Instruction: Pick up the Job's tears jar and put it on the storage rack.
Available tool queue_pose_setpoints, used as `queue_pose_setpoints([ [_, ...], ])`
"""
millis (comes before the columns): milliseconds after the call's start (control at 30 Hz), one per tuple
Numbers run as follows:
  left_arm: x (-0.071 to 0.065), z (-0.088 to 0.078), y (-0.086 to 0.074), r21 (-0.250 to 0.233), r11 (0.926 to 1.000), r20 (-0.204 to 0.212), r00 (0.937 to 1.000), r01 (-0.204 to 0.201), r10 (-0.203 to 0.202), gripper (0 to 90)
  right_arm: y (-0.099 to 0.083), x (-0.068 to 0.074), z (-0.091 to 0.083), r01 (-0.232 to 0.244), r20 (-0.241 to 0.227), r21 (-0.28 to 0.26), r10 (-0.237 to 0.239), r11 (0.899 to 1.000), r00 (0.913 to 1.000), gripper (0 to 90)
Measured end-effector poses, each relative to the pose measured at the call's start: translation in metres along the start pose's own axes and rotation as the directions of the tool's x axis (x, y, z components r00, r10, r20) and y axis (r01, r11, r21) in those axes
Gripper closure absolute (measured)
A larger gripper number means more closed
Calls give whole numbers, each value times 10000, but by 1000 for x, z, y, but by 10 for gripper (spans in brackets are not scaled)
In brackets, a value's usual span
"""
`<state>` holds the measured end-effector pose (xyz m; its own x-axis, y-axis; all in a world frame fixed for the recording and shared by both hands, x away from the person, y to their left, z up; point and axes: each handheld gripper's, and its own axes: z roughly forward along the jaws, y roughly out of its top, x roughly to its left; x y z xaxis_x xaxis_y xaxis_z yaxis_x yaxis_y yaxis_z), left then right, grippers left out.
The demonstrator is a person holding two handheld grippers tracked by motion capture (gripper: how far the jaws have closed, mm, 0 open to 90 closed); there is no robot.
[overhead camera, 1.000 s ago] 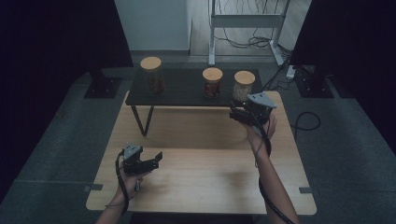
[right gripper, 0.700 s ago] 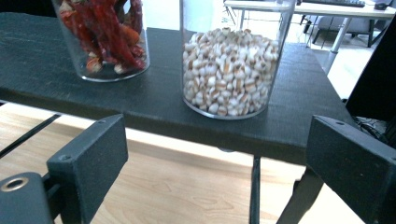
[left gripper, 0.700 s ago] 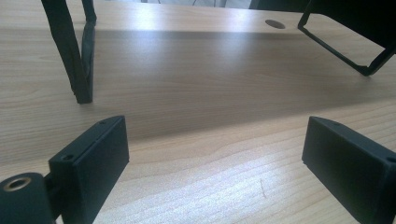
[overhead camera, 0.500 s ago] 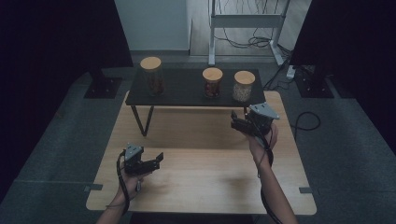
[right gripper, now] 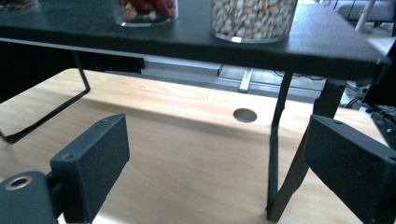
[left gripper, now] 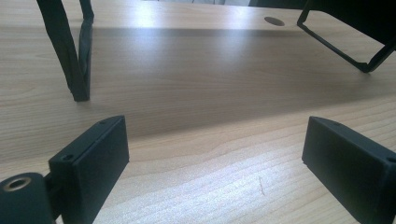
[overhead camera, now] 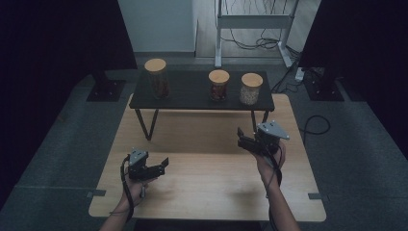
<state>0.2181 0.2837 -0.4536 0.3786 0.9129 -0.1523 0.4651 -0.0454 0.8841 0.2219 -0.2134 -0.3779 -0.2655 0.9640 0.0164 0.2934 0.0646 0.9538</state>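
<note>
Claw R (right gripper: pixel 215 172) view: pale nuts in jar (right gripper: pixel 254 18).

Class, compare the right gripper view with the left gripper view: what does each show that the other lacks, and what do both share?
Right gripper view alone: the bases of two jars on the black shelf, one with red pieces, one with pale nuts, and the shelf's right legs up close.

Left gripper view alone: the shelf's left leg close by, and a fine scratch in the wood.

Both: a pair of open black jaws with nothing between them, the light wooden tabletop, and its round cable hole.
</note>
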Motion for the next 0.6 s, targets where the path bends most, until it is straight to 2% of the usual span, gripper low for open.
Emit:
queue_pose_setpoints([
  [233,0,0,0,25,10000,12,10000,-29,29,69,-13,1,-6,-87,-112,313,90,9995,9999,69],
  [333,-1,0,0,25,10000,18,10000,-50,50,68,-14,3,-5,57,-155,586,-48,9983,9999,70],
  [600,0,-1,0,-16,10000,16,10000,-13,13,68,-16,4,-3,50,-229,644,-36,9979,9997,70],
])
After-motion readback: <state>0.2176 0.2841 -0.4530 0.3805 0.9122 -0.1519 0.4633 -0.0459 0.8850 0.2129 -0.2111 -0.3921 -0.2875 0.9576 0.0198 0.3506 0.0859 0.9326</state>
